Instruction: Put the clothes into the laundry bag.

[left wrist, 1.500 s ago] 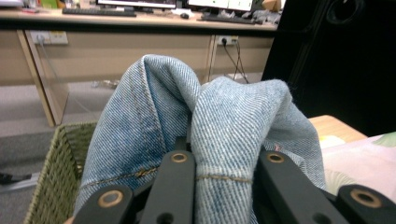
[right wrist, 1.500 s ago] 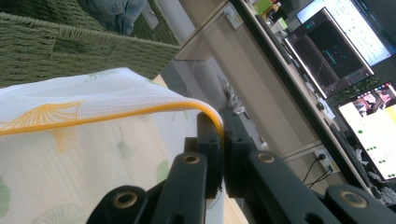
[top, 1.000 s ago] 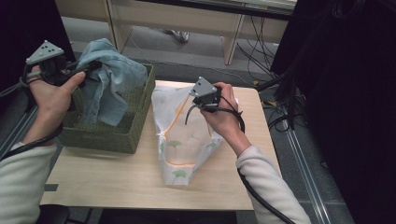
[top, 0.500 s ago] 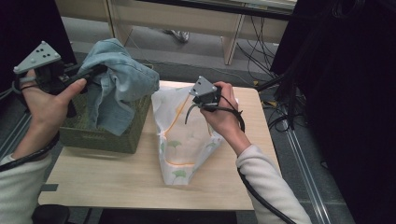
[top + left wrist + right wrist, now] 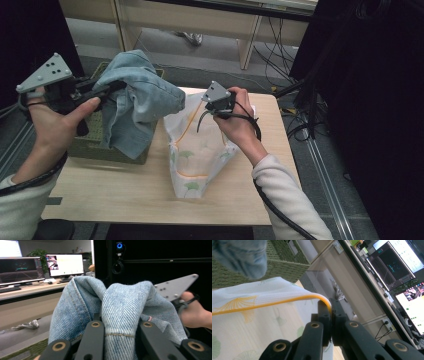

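Lifted clear of the green woven basket (image 5: 107, 150) at the tabletop's left edge, the faded blue denim garment (image 5: 137, 102) hangs clamped in the left gripper (image 5: 107, 89), while the right gripper (image 5: 329, 312), pinched on the white leaf-print mesh bag's (image 5: 200, 150) orange rim, could let its mouth sag shut.

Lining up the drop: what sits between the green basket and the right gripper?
In the high view, the hanging denim garment and the laundry bag's open mouth lie between the green basket and the right gripper.
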The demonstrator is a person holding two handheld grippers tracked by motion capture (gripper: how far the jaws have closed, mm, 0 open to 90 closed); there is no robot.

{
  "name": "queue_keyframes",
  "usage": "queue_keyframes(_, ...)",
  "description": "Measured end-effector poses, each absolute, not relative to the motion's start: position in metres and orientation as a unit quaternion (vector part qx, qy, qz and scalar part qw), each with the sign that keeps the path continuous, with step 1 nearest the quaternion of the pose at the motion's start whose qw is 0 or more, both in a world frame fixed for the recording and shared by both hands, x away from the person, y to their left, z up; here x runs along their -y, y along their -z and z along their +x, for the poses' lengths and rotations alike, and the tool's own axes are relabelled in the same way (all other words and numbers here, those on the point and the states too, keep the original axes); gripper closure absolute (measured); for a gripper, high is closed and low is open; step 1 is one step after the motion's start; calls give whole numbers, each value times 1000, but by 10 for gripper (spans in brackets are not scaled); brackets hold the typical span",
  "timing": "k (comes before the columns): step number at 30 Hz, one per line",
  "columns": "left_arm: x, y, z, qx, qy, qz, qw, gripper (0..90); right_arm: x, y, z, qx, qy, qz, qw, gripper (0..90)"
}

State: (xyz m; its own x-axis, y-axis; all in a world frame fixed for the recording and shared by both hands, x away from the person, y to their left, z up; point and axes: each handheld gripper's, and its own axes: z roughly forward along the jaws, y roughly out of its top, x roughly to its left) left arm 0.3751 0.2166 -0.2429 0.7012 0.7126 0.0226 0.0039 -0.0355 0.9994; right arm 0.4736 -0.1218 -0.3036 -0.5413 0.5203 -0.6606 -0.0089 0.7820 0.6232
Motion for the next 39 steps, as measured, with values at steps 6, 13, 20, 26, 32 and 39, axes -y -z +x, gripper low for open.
queue_keyframes(6,-207,241,365,-251,-262,668,650,805,121,303,474,-828,-293,158,450,891)
queue_keyframes(13,-197,241,356,-233,-245,672,659,805,118,302,474,-829,-294,158,449,891)
queue_keyframes(20,-189,240,349,-217,-236,676,663,804,116,302,475,-830,-292,162,447,891)
queue_keyframes(26,-183,243,345,-210,-228,683,661,804,115,302,475,-832,-290,159,445,891)
queue_keyframes(32,-172,250,342,-201,-214,699,652,804,115,301,475,-832,-293,165,442,891)
queue_keyframes(39,-156,257,339,-187,-194,717,643,803,112,301,477,-836,-296,166,432,891)
